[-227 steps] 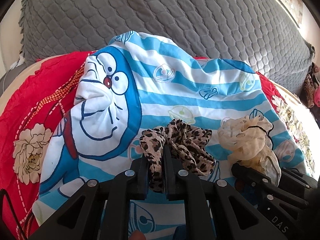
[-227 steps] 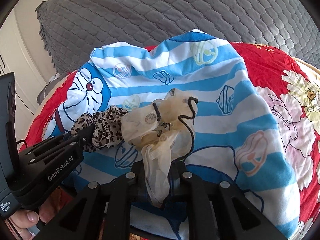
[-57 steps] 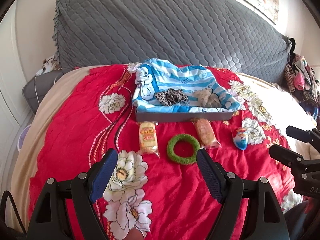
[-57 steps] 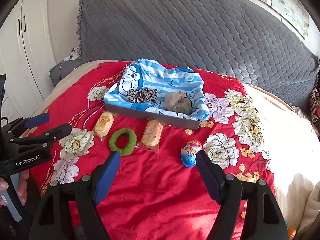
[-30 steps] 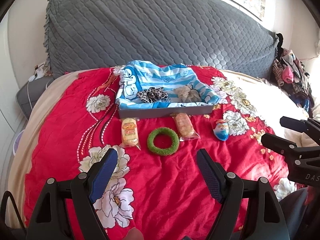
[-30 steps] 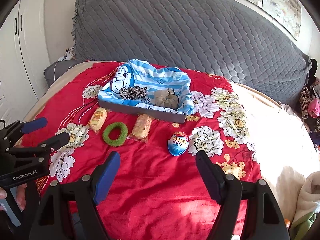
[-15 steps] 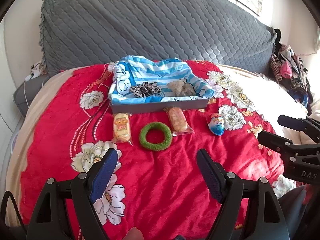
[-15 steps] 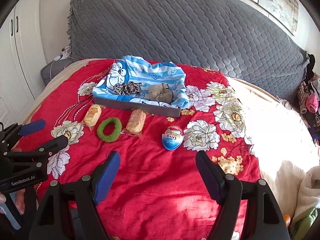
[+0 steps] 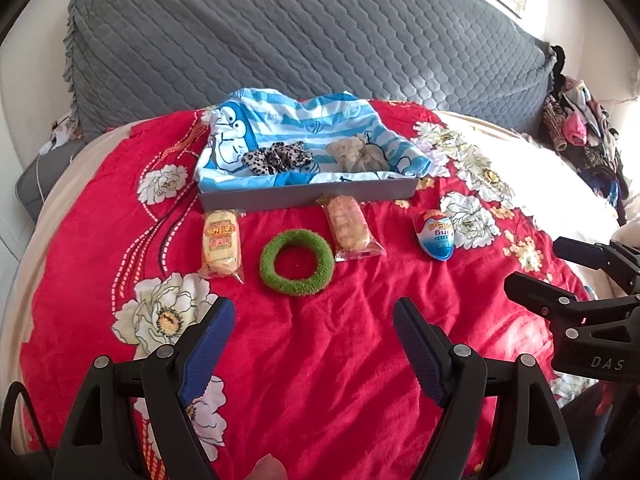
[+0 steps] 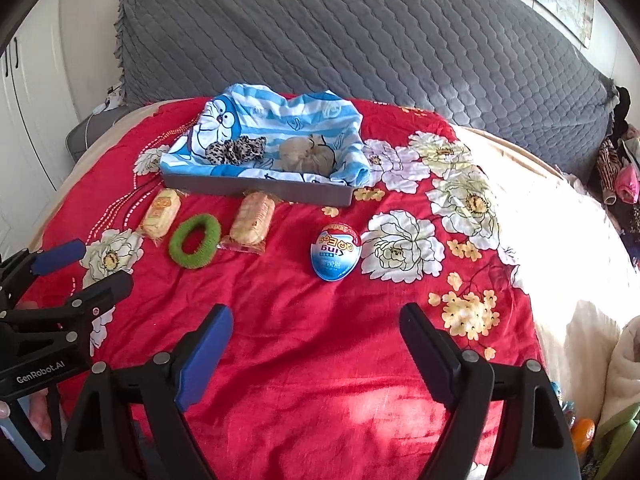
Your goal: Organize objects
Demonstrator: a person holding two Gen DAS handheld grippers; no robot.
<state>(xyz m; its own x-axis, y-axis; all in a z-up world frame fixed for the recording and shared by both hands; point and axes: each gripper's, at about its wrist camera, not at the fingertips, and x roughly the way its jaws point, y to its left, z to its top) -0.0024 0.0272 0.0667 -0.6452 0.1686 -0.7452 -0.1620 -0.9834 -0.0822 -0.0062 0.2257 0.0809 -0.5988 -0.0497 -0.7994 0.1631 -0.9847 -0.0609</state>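
The bed (image 9: 360, 360) had a crinkly red velvety blanket with big white flowers on it, and a grey quilted headboard (image 9: 300, 40) stood behind.

Near the headboard sat a shallow grey tray (image 9: 308, 195), long side running left-right, lined with a soft blue-striped cartoon cloth (image 9: 288, 120). Inside it lay a ruffled leopard scrunchie (image 9: 276, 157) on the left and a sheer beige scrunchie (image 9: 354, 154) bunched up on the right, apart from each other.

Just in front of the tray was a loose row:
- a snack pack (image 9: 220, 242) in clear crinkly wrap, long axis pointing toward the tray
- a fuzzy green ring (image 9: 297, 261), flat on the blanket
- a second pack (image 9: 349, 227), also lengthwise toward the tray and leaning a bit left at the far end
- a glossy egg (image 9: 436, 234), blue and white with a red top, narrow end toward the tray

The left gripper (image 9: 310, 320) hung over the blanket short of the ring, blue-padded fingers (image 9: 208, 340) spread wide with nothing between them. The right gripper (image 10: 316, 326) did the same near the egg, fingers apart and holding nothing.
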